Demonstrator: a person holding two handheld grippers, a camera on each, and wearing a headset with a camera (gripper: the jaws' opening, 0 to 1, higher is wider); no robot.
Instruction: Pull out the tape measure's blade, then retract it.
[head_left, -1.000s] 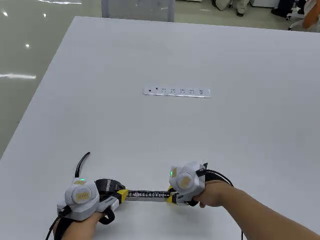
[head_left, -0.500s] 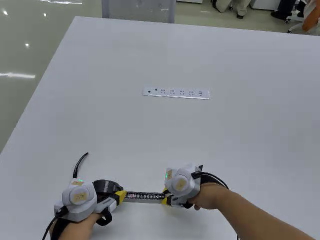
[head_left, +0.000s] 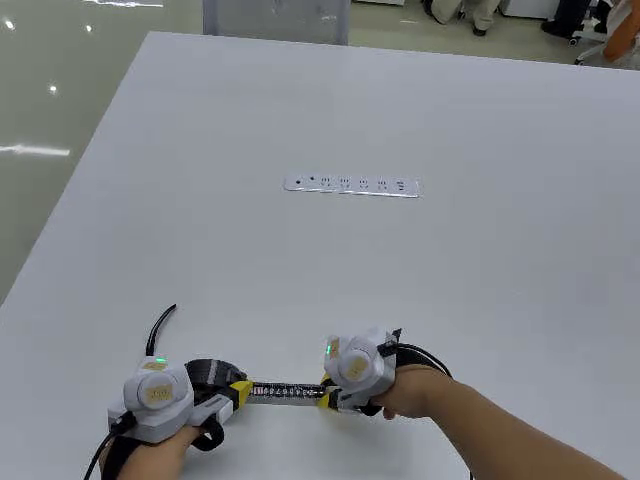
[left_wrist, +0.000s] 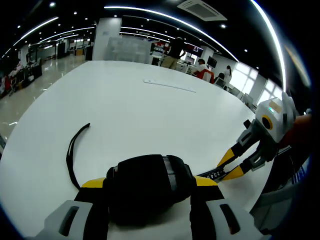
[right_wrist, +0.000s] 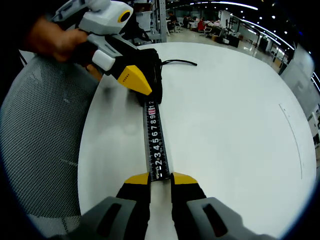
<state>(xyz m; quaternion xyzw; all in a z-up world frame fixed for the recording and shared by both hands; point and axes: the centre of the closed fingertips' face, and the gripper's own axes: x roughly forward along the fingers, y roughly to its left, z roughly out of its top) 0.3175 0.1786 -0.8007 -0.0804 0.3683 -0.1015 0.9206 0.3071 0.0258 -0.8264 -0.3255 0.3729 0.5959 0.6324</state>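
The left tongs (head_left: 238, 392) clamp the tape measure (left_wrist: 149, 191); the right tongs (right_wrist: 160, 178) pinch its short extended blade (right_wrist: 155, 142).

you face white worktop (head_left: 480, 200); white power strip (head_left: 352, 185) lies flat near its middle. glossy floor (head_left: 50, 100) off your left. grey mesh panel (right_wrist: 40, 140) beside near edge.

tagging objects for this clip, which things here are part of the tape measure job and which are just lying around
In the job:
tape measure case, clamped in the left gripper
blade, partly out, pinched by the right gripper

Lying about:
power strip, further up the table
black strap beside the case
mesh chair
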